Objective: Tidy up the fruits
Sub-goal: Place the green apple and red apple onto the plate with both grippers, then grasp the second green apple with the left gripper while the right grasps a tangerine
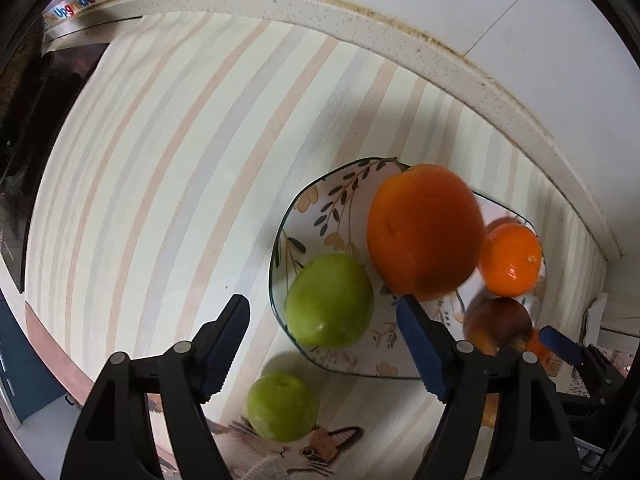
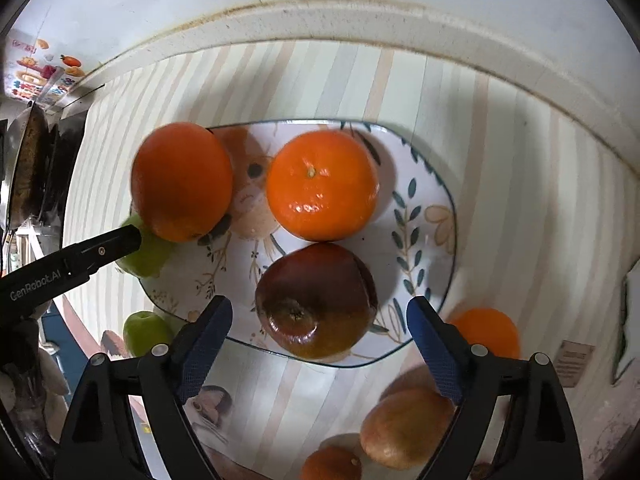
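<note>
A floral plate (image 1: 298,216) (image 2: 424,184) sits on the striped cloth. It holds a large orange (image 1: 424,228) (image 2: 182,180), a mandarin (image 1: 510,260) (image 2: 322,184), a dark red apple (image 1: 498,322) (image 2: 316,300) and a green apple (image 1: 330,300) (image 2: 146,254). A second green apple (image 1: 282,406) (image 2: 146,332) lies on the cloth beside the plate. My left gripper (image 1: 324,346) is open and empty over the plate's near edge. My right gripper (image 2: 320,354) is open and empty, its fingers either side of the red apple.
On the cloth near the right gripper lie an orange (image 2: 486,332), a brown fruit (image 2: 404,428) and a small mandarin (image 2: 332,464). A raised counter ledge (image 1: 360,20) (image 2: 360,20) and a white wall run behind. Dark kitchenware (image 1: 24,120) stands at the left.
</note>
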Available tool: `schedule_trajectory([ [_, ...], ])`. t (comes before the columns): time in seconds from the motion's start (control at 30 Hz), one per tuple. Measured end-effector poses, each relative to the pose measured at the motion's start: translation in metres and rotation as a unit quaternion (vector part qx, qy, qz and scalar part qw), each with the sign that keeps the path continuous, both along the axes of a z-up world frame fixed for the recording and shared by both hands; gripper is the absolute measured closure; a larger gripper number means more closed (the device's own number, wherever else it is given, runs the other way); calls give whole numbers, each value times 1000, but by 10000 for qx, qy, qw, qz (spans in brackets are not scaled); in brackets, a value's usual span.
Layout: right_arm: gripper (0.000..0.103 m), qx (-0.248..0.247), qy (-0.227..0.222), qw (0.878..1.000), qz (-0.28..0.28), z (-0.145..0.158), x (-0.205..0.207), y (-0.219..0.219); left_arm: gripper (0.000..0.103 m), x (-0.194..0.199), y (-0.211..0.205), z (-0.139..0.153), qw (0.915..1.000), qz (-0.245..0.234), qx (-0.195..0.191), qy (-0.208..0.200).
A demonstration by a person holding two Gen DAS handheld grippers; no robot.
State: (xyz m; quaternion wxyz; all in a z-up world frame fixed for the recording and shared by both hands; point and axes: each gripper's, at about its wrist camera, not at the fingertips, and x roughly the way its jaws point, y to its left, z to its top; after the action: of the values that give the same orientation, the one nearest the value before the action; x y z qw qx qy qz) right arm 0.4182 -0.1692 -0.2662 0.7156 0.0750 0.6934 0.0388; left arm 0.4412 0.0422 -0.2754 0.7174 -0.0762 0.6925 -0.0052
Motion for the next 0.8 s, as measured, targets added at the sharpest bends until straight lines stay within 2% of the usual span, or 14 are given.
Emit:
schedule_trajectory([
  [0.07, 10, -45, -141, 9999, 51, 9, -2, 2, 18, -2, -4, 8, 10000, -12, -6, -83],
  [0.4, 9, -234, -716, 9971, 102, 57, -29, 12, 18, -41, -3, 57, 9976, -69, 189, -667],
  [0.57, 9, -281, -1019, 9943, 168, 82, -50, 15, 18, -69, -6, 84, 9936, -130, 326, -1071],
  [0.8, 9, -298, -1377, 9898, 229, 116, -82, 20, 18, -96, -11, 111, 9882, -144, 315, -1495],
])
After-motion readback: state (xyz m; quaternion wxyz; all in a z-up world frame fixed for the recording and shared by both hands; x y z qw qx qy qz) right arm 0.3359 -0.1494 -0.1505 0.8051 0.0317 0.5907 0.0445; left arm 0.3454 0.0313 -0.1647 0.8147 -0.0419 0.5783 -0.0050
